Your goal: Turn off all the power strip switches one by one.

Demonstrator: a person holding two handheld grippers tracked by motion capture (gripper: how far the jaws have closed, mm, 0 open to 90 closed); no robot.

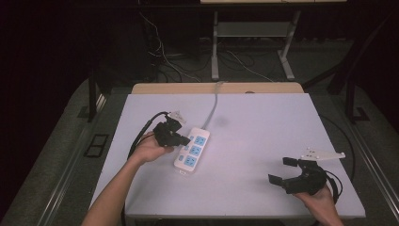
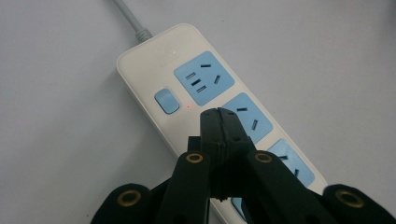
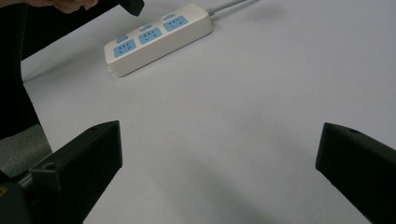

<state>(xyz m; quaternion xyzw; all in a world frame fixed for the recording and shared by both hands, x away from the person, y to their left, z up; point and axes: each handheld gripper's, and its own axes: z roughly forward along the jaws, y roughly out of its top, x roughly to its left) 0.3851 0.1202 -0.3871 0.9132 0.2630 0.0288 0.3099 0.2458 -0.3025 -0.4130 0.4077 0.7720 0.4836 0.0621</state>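
Pressed-together left gripper [image 2: 219, 122] jaws hover over power strip [image 2: 187, 79]; right gripper [image 1: 288, 170] gapes.

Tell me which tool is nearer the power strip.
Left. The left tool, shut, hovers right at the power strip by its switch side. The right tool, open, sits far off near the table's right front corner.
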